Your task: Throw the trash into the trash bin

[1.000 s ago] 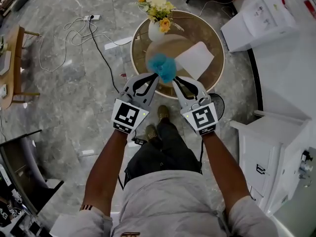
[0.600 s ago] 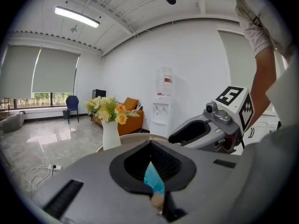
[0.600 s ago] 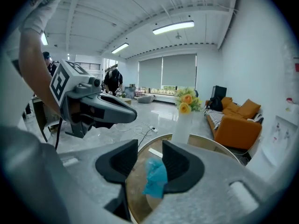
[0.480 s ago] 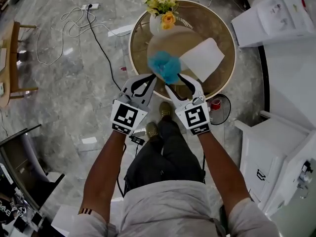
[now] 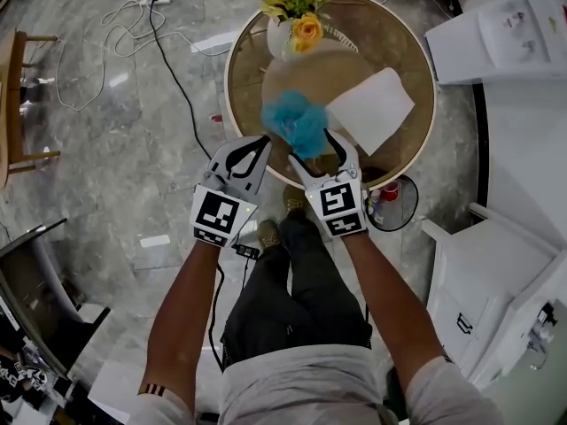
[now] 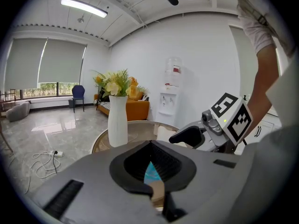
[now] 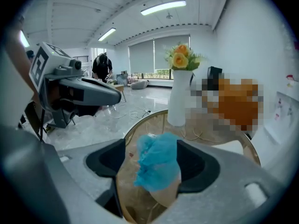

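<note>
A crumpled blue wad of trash (image 5: 297,122) sits over the near part of the round glass table (image 5: 239,113). My right gripper (image 5: 316,149) has it between its fingers, and its jaws are opening. In the right gripper view the wad (image 7: 158,155) leans on the right pad, with a gap at the left pad. My left gripper (image 5: 260,143) is shut and empty just left of the wad; its own view shows a blue sliver past its tips (image 6: 152,171). A small black trash bin (image 5: 394,204) stands on the floor by the table's right front edge.
On the table are a white vase of flowers (image 5: 292,25) and a white paper sheet (image 5: 370,109). A power strip and cables (image 5: 155,0) lie on the floor at the left. White cabinets (image 5: 496,264) and a water dispenser (image 5: 514,34) stand at the right.
Both grippers have sunk toward the tabletop. The right gripper's jaws, closed a second ago, have spread apart around the blue wad. The left gripper's jaws stay closed.
</note>
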A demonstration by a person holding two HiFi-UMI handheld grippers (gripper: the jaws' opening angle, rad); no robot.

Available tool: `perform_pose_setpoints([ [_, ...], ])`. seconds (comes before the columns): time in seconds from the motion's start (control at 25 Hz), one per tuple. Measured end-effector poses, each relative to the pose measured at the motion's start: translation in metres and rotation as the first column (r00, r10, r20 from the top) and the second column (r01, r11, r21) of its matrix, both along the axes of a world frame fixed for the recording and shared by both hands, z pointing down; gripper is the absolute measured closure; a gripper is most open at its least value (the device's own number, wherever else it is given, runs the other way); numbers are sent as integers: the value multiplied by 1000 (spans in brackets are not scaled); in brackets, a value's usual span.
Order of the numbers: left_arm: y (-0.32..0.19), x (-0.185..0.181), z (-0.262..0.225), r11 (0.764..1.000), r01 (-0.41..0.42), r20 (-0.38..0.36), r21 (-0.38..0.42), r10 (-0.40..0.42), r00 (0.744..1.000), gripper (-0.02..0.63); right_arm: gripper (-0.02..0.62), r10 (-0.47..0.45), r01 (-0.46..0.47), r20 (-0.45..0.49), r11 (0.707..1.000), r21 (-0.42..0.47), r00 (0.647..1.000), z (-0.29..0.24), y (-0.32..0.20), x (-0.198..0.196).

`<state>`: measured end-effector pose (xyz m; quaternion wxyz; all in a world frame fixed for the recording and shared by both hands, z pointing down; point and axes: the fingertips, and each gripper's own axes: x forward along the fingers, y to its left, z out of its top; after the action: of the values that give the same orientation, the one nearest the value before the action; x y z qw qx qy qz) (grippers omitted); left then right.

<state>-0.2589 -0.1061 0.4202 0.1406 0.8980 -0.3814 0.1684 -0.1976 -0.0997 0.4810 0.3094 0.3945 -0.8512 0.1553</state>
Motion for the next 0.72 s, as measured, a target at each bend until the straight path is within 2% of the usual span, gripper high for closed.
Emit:
perform_pose_setpoints([
  [0.36, -12, -9, 34, 999, 34, 2, -14, -34, 999, 606, 229, 27, -32, -73, 997, -70, 997, 62, -21, -8],
  [0.72, -12, -13, 60, 998, 43, -4, -35, -43, 999, 606, 227, 8, -26, -134, 991, -132, 991, 106, -31, -18],
])
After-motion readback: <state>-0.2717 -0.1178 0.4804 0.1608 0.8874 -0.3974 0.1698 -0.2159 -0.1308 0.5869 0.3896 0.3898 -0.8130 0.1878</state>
